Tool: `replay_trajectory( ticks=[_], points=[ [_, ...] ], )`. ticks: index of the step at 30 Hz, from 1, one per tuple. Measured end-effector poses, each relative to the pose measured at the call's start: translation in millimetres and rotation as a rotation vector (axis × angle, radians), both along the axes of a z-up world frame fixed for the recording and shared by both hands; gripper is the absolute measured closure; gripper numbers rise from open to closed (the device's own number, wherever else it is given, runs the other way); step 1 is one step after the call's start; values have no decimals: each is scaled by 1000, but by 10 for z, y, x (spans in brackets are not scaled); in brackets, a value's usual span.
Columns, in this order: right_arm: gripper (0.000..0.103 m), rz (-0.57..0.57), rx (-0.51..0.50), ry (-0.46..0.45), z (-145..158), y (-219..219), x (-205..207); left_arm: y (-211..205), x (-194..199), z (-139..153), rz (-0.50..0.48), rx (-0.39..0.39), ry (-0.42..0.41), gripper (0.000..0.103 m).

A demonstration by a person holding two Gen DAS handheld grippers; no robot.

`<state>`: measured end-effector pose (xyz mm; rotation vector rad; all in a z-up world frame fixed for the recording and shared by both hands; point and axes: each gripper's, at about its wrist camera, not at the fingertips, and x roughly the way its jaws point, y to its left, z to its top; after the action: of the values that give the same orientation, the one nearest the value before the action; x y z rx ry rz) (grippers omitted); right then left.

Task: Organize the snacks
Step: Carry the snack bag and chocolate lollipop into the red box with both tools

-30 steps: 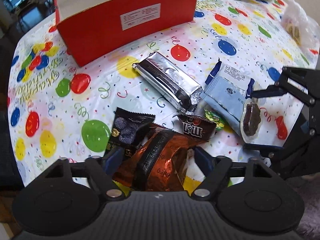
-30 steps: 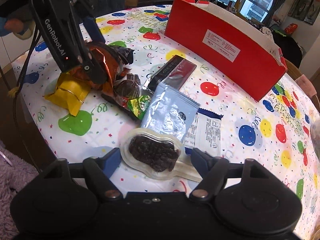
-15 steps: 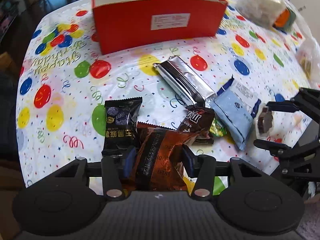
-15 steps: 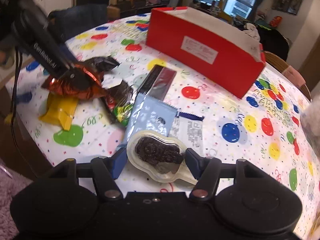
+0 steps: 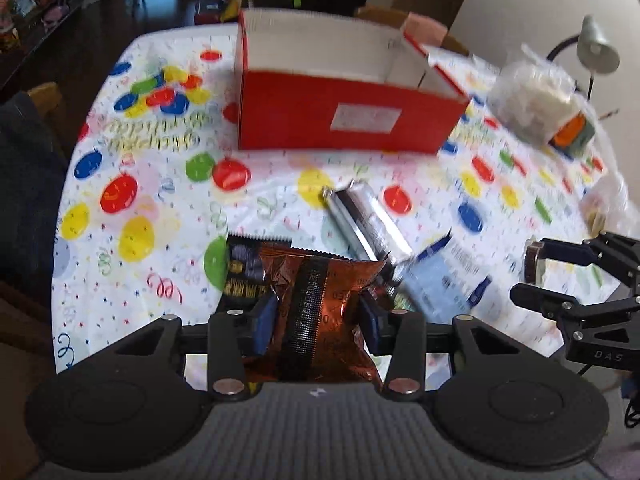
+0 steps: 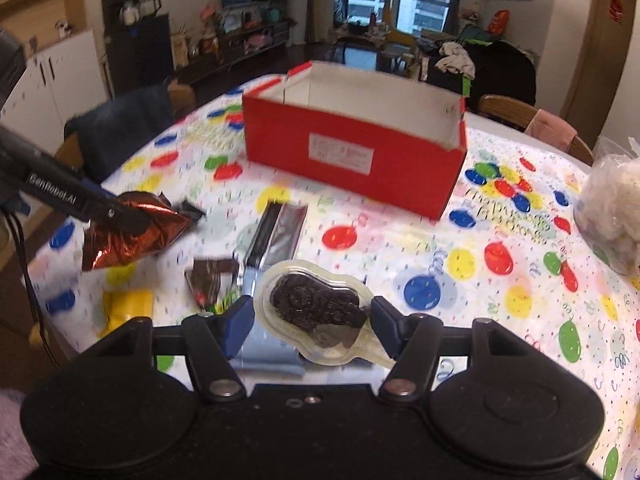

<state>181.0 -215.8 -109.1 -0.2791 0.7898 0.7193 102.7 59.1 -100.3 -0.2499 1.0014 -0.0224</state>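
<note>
Crinkled copper-orange foil snack bag (image 5: pixel 320 312): was clamped off the table, black seam strip facing up. Clear plastic blister pack of dark chocolate cookies (image 6: pixel 316 308): was held lifted, lying flat. Open red cardboard box with white interior (image 6: pixel 352 152): stood upright at the table's far side. Silver foil bar (image 5: pixel 368 220), pale blue packet (image 5: pixel 436 284), black packet (image 5: pixel 244 268), yellow packet (image 6: pixel 126 306): lay flat on the table.

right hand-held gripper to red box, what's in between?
In the right wrist view, only bare balloon-print tablecloth lies between the right hand-held gripper, holding the clear-packed chocolate snack, and the red box; the silver packet lies left of that line.
</note>
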Motion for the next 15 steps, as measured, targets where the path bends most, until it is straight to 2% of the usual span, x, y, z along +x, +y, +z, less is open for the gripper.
replay_trajectory(
  ticks=[7,15],
  points=[
    [41,-36,64,-2,207,-1,178,21,61,138,41,-24,-27,64],
    [41,-95,149,8,450,19,567,2,287,463,77,-35,-80,64]
  ],
)
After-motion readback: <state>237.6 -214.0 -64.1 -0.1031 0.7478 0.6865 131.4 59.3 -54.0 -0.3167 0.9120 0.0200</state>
